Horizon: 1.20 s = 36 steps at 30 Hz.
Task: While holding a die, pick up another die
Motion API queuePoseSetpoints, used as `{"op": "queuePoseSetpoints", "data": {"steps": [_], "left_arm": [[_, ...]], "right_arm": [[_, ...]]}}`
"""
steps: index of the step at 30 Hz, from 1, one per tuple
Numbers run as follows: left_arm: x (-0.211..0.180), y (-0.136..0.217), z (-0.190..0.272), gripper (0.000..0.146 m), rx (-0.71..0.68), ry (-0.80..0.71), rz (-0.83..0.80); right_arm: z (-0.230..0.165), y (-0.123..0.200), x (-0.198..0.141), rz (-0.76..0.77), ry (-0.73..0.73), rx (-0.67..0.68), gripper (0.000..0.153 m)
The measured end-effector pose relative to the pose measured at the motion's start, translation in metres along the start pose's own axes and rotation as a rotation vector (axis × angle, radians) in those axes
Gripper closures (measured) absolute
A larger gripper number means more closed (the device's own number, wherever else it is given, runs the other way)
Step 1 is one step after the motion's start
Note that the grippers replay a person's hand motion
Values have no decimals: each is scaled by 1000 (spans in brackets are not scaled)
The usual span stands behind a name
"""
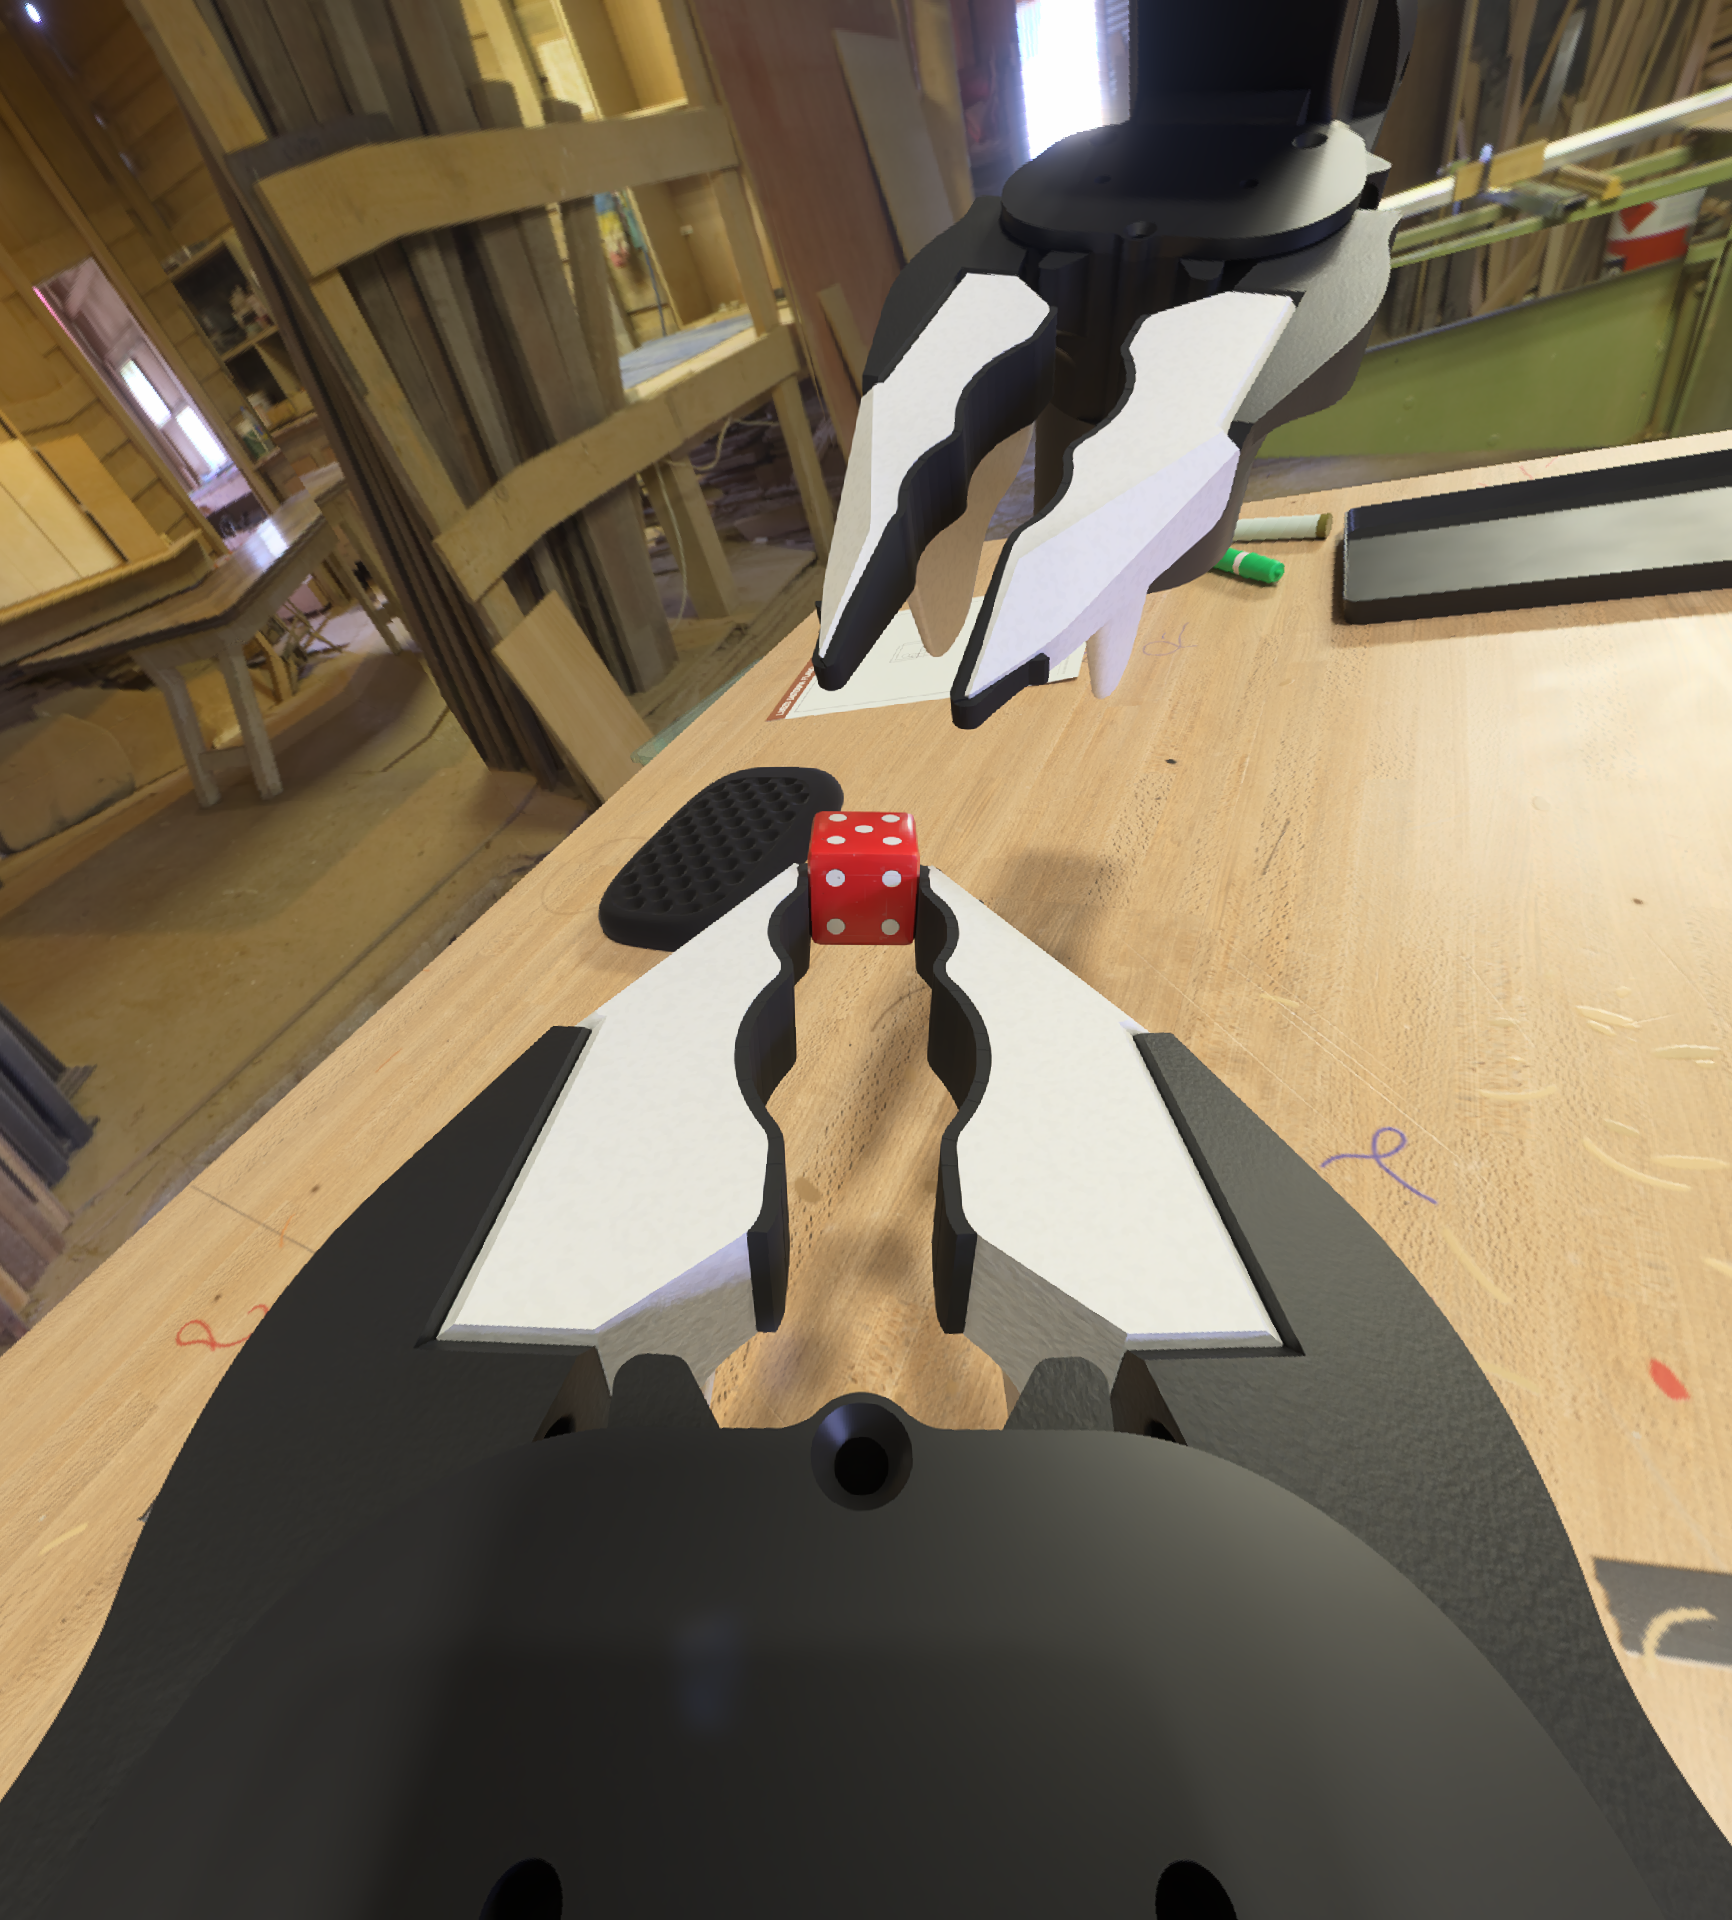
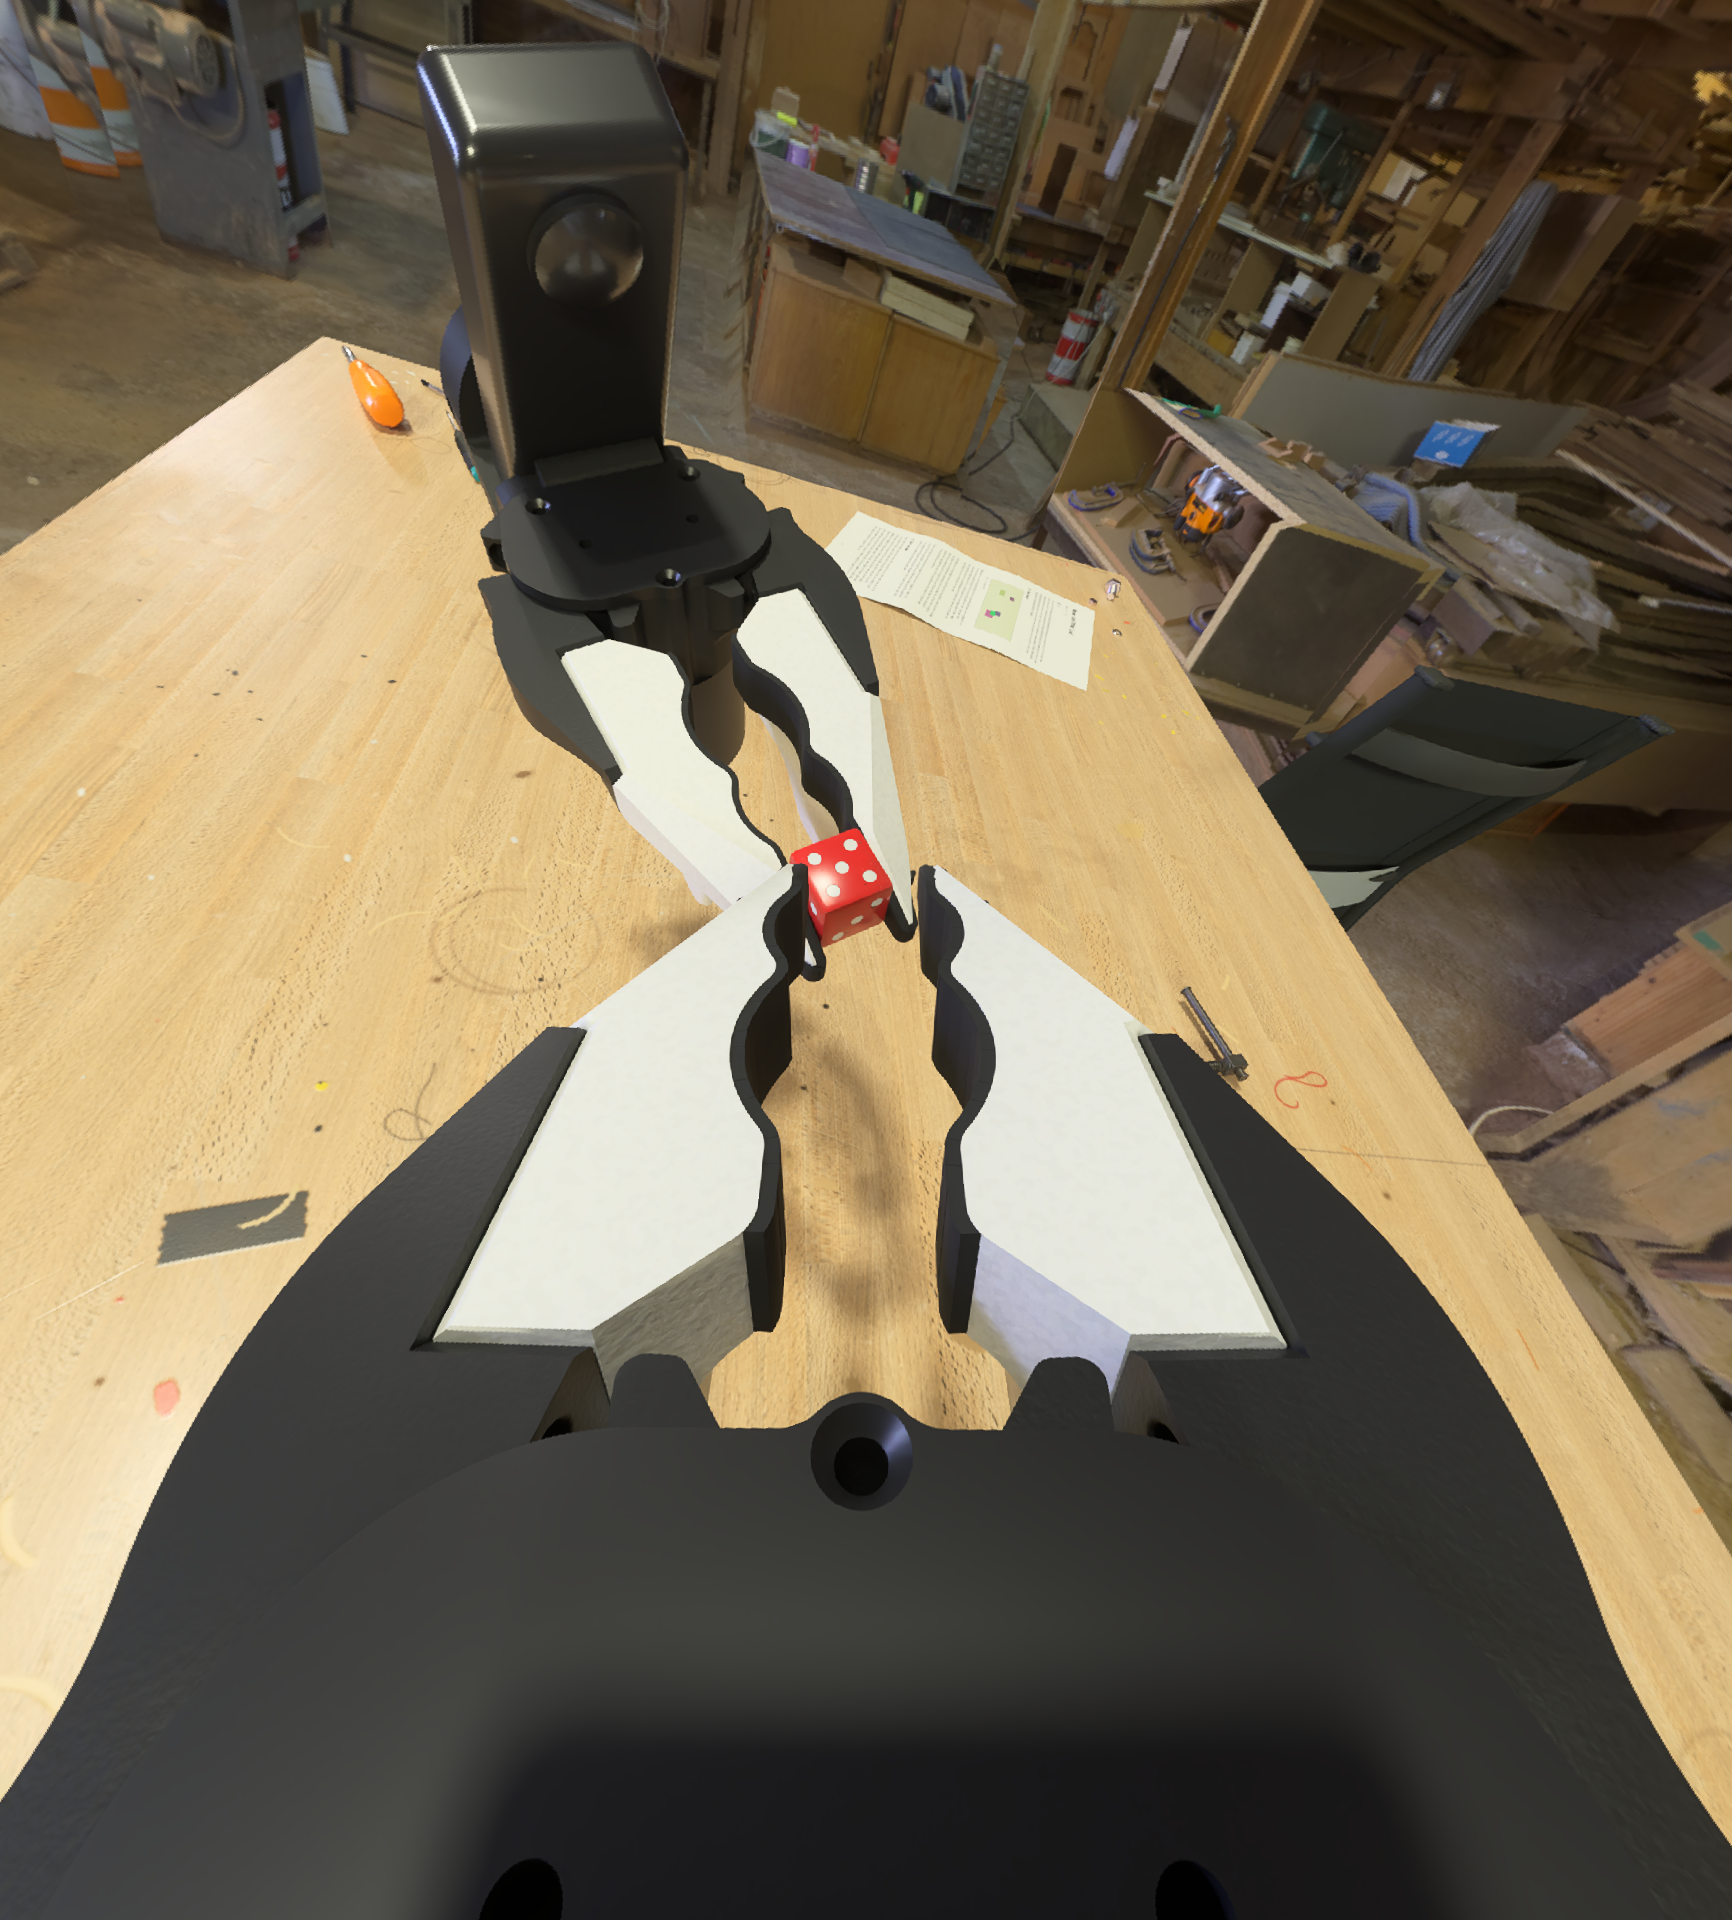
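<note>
— Where is the die right now?

— The red die sits pinched between the tips of the left gripper, its white-dotted faces showing, lifted a little above the wooden table. The right wrist view shows the same die caught between the far gripper's white fingers.

— And the right gripper?

— The right gripper hangs above the table beyond the die, tips pointing down, fingers spread apart with nothing between them. In its own view its tips frame the held die, the left tip just beside it; whether they touch I cannot tell.

— Is a second die visible?

— I see only the one.

— What else lies on the table?

— A black perforated pad just behind the die, a sheet of paper, a green marker, a black tray, and an orange-handled tool near the far edge.
</note>
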<state>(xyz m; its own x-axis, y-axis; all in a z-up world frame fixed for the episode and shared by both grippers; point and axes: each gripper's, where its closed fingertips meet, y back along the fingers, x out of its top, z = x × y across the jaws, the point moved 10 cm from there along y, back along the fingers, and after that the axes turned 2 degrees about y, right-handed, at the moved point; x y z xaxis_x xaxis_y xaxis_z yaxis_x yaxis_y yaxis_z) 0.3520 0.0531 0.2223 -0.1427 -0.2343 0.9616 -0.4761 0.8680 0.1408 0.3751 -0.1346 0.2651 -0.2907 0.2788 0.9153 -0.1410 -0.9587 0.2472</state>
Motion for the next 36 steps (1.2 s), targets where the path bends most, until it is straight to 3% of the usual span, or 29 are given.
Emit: {"op": "queuePoseSetpoints", "data": {"steps": [15,25,31,36], "left_arm": [[5,9,-6,127,32,1,11],[39,43,-12,127,78,12,85],[52,63,-15,127,99,2,131],[53,69,-18,127,109,6,128]], "right_arm": [[5,5,2,21,-2,-57,131],[-5,25,44,169,68,-182,134],[-10,25,50,50,77,-196,133],[-25,27,31,-104,69,-203,129]]}}
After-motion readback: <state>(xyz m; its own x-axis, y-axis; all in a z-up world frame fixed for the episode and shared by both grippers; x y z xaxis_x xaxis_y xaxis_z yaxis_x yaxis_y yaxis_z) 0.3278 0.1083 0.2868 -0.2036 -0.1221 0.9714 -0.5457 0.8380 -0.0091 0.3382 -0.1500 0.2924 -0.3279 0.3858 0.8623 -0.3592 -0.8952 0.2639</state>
